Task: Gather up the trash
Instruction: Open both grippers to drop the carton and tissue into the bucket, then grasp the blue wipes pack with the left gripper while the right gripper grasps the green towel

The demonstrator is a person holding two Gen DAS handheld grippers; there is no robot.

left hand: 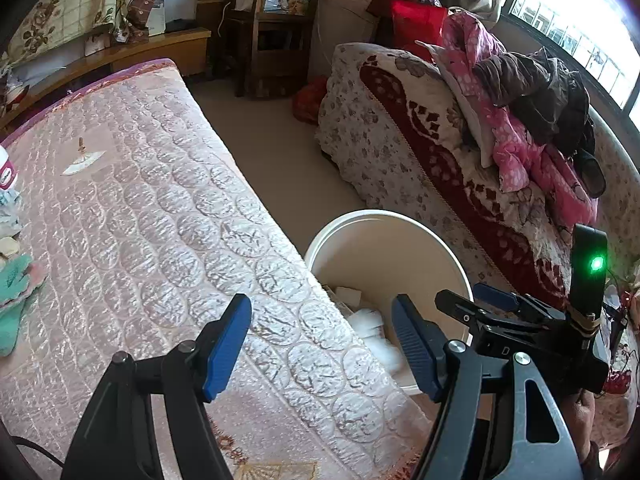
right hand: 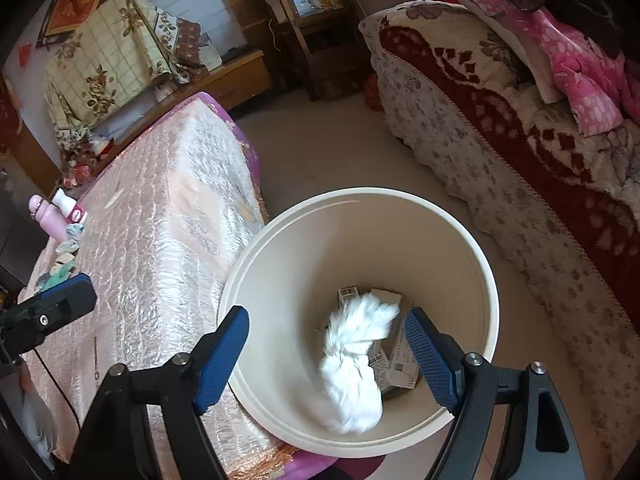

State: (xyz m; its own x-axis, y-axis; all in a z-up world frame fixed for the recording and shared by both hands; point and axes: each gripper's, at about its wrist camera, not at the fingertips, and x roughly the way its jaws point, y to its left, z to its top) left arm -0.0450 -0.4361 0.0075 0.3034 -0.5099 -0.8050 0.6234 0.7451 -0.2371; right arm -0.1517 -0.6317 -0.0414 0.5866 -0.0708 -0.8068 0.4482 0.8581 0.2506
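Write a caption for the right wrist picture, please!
Open right claw above the white bin, a fluffy white wad dropping onto small cartons inside.

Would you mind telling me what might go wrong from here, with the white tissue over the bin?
1. The crumpled white tissue wad looks blurred inside the round cream plastic bin; it seems likely to land inside, though it could catch near the rim.
2. The right claw hangs open above the bin and might knock its rim when pulling away.
3. The open left claw sits close to the right claw; they could collide.
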